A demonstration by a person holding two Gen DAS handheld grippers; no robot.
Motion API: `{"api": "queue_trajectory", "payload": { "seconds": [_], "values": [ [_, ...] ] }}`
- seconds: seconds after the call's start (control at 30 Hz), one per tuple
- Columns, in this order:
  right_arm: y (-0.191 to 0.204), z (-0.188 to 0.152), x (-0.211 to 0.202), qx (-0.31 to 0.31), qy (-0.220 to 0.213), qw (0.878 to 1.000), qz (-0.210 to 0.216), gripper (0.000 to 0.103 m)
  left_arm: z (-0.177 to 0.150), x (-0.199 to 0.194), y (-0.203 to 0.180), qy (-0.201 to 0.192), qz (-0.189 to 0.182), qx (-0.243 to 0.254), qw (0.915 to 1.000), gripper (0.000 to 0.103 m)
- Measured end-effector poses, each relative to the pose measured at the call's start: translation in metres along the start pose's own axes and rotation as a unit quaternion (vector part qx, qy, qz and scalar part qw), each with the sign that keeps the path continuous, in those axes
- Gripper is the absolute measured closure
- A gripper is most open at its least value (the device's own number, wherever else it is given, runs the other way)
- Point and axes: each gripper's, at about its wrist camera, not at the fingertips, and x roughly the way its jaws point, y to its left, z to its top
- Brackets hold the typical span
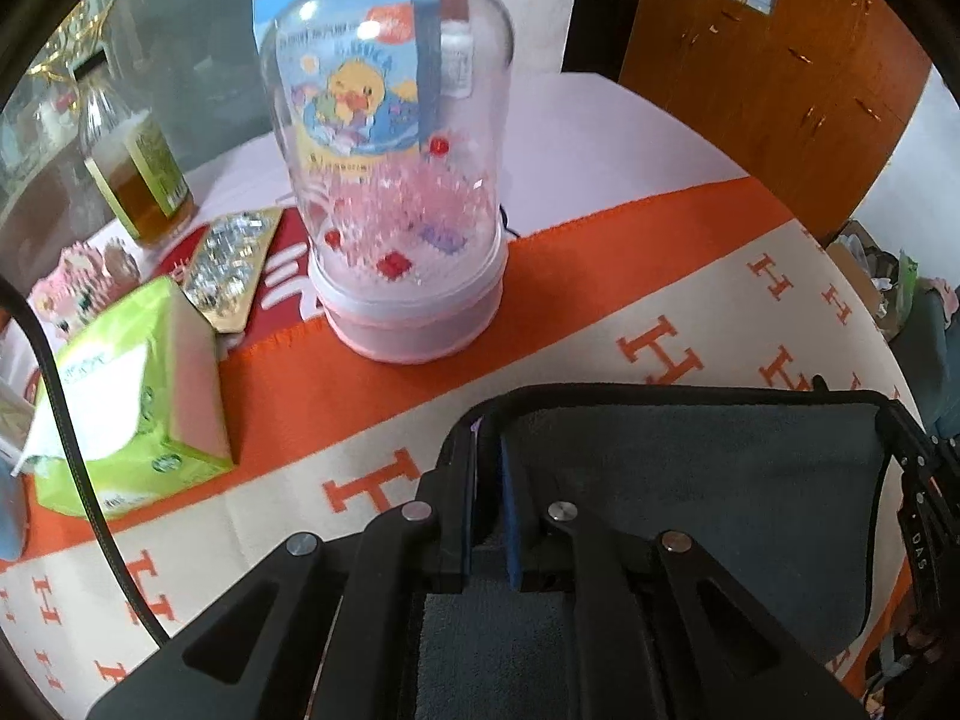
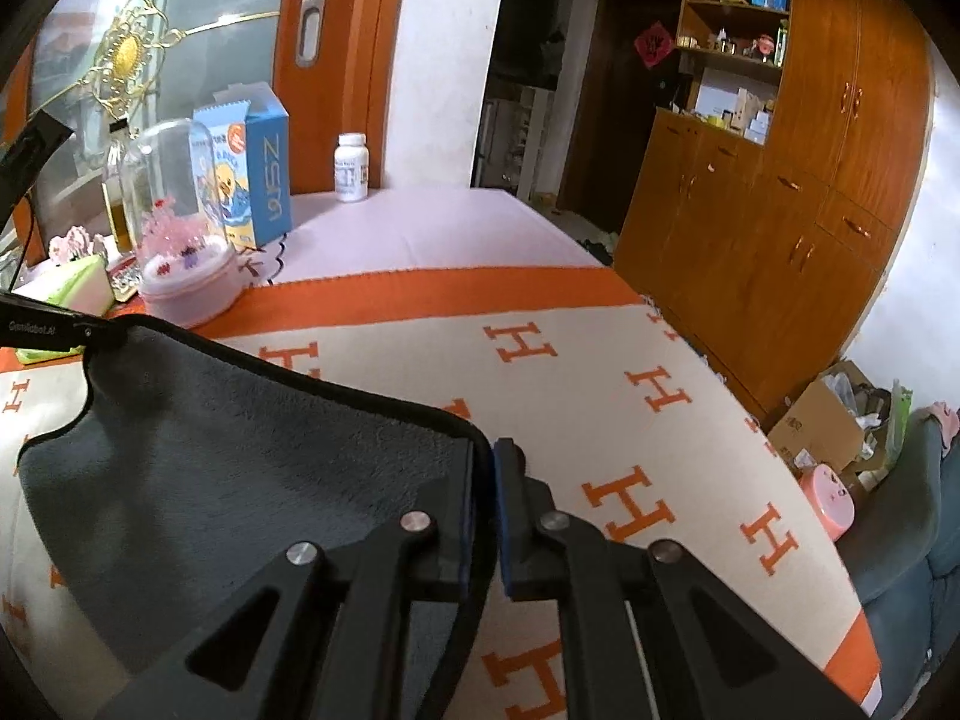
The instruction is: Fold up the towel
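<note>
The towel [image 1: 708, 480] is dark grey with a black hem, lifted above a cream and orange blanket [image 1: 600, 312]. My left gripper [image 1: 489, 438] is shut on the towel's left corner; the cloth stretches to the right, where the other gripper's fingers [image 1: 918, 480] hold its far corner. In the right wrist view my right gripper [image 2: 487, 468] is shut on the towel's [image 2: 240, 480] right corner. The cloth hangs between both grippers, and the left gripper [image 2: 90, 330] holds its upper left corner there.
A clear dome with pink ornaments [image 1: 396, 180] stands just beyond the towel. A green tissue pack [image 1: 132, 396], blister packs [image 1: 231, 264], a bottle of amber liquid [image 1: 138, 174], a blue carton [image 2: 252, 174] and a white pill bottle [image 2: 351, 167] stand at the table's back. Wooden cabinets [image 2: 780, 192] lie right.
</note>
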Motion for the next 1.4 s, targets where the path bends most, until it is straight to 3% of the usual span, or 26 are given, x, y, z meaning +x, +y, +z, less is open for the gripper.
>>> {"api": "queue_trajectory", "payload": {
  "seconds": [0.13,0.33,0.43,0.53,0.73,0.83,1.0,1.13,1.4],
  "values": [
    [-0.005,-0.001,0.006,0.018,0.014,1.000,-0.004,0.082,0.000,0.003,0.002,0.008,0.003,-0.002,1.0000,0.080],
    [-0.014,-0.002,0.003,0.039,0.028,0.999,-0.006,0.076,-0.004,-0.005,0.017,0.014,0.013,-0.028,0.9994,0.078],
    [-0.017,-0.002,-0.003,0.048,0.036,0.998,-0.007,0.064,-0.008,-0.017,0.025,0.010,0.011,-0.044,0.9989,0.070],
    [-0.020,-0.004,-0.012,0.056,0.040,0.998,-0.005,0.059,-0.013,-0.033,0.029,0.002,0.017,-0.047,0.9987,0.059],
    [-0.022,-0.012,-0.037,0.074,0.053,0.996,0.003,0.052,-0.032,-0.074,0.033,-0.010,0.028,-0.051,0.9983,0.049],
    [-0.018,-0.017,-0.054,0.077,0.060,0.995,0.006,0.046,-0.048,-0.098,0.035,-0.018,0.042,-0.052,0.9976,0.041],
    [-0.009,-0.027,-0.085,0.077,0.064,0.995,0.020,0.042,-0.085,-0.139,0.044,-0.025,0.058,-0.064,0.9959,0.040],
    [0.003,-0.039,-0.117,0.086,0.066,0.993,0.037,0.033,-0.118,-0.170,0.052,-0.029,0.076,-0.073,0.9939,0.035],
    [0.039,-0.060,-0.181,0.078,0.072,0.992,0.063,0.031,-0.194,-0.234,0.068,-0.047,0.084,-0.096,0.9907,0.035]
  ]
}}
